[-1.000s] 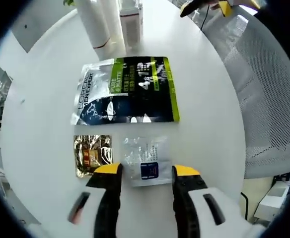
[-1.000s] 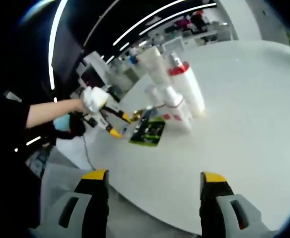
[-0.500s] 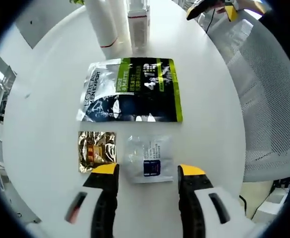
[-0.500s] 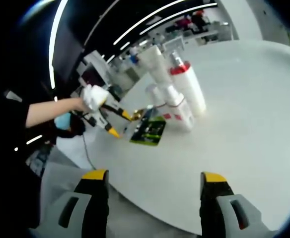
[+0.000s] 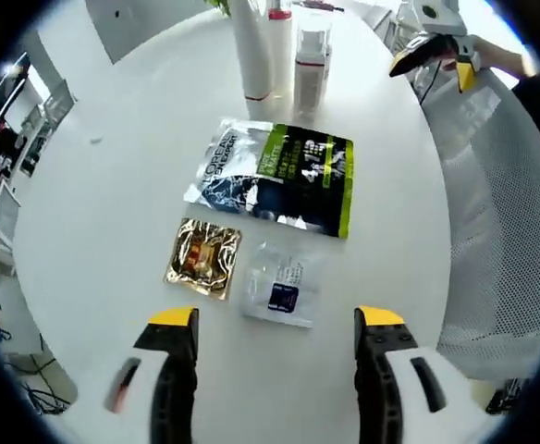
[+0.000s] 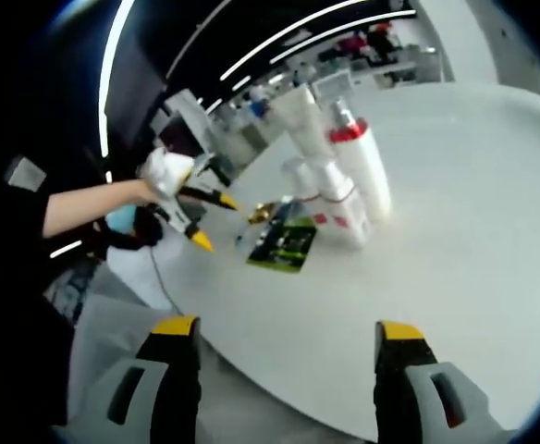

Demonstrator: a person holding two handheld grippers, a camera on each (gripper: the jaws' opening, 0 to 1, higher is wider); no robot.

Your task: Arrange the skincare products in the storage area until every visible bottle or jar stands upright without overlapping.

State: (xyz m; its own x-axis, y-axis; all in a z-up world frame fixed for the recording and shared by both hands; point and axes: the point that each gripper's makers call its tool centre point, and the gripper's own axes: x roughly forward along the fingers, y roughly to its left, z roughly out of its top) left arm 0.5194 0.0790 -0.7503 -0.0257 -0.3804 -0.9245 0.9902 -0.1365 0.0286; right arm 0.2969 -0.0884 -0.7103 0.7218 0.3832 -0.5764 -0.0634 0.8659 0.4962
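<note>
Bottles (image 5: pixel 279 51) stood upright at the table's (image 5: pixel 94 231) far edge, beyond three flat sachets: gold (image 5: pixel 203 258), clear (image 5: pixel 282 285), and the big green-black pouch (image 5: pixel 279 173). My left gripper (image 5: pixel 276 338) and right gripper (image 6: pixel 288 344) hung open, empty. Reaching past the sachets, I judged, could topple those close-set bottles.

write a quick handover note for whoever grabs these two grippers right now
Left gripper: open, empty, held above the white round table, jaws either side of the small clear sachet.
Right gripper: open, empty, off the table edge, aimed at the bottles.
Things: gold sachet beside the clear one; large L'Oreal pouch lying flat beyond them, all three apart. Tall white bottles stand upright at the far side.
Done: bottles up, no overlaps.
Left: nothing is gripped yet; decide whether the flat packets need moving.
</note>
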